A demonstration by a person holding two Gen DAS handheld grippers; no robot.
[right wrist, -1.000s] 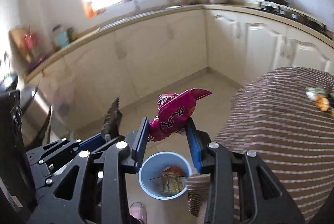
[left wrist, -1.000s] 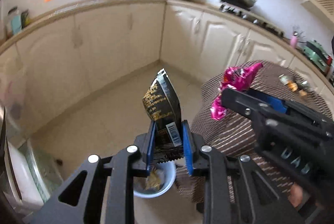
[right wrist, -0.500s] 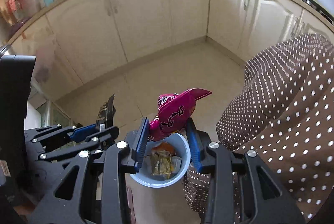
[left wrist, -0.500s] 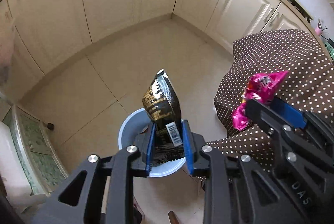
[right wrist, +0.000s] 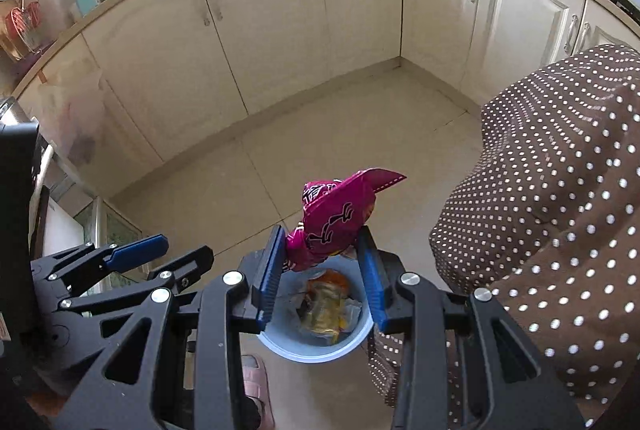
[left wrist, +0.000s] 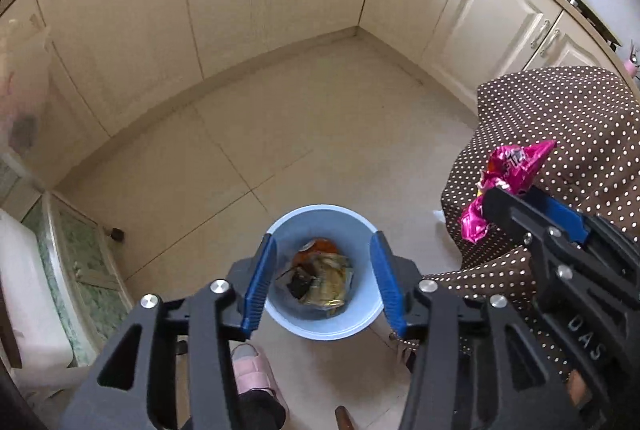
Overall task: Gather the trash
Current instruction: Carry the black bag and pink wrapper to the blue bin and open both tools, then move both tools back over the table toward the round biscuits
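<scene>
From the left wrist, the left gripper point(left wrist: 323, 280) hung over the round pale-blue plastic bin point(left wrist: 320, 326) on the tiled floor; its jaws had just been opening and stood well apart with nothing between them, so the dark wrapper point(left wrist: 300, 280) probably lay inside. From the right wrist, the right gripper point(right wrist: 320, 270) clamped the crumpled magenta foil wrapper point(right wrist: 338, 218) above the bin's far rim; released there, the light foil could have fluttered past onto the floor.

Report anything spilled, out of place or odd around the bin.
Nothing stands out. The blue bin stands upright on the floor with the wrappers inside it, none spilled beside it. The right claw holds a pink wrapper above it.
</scene>
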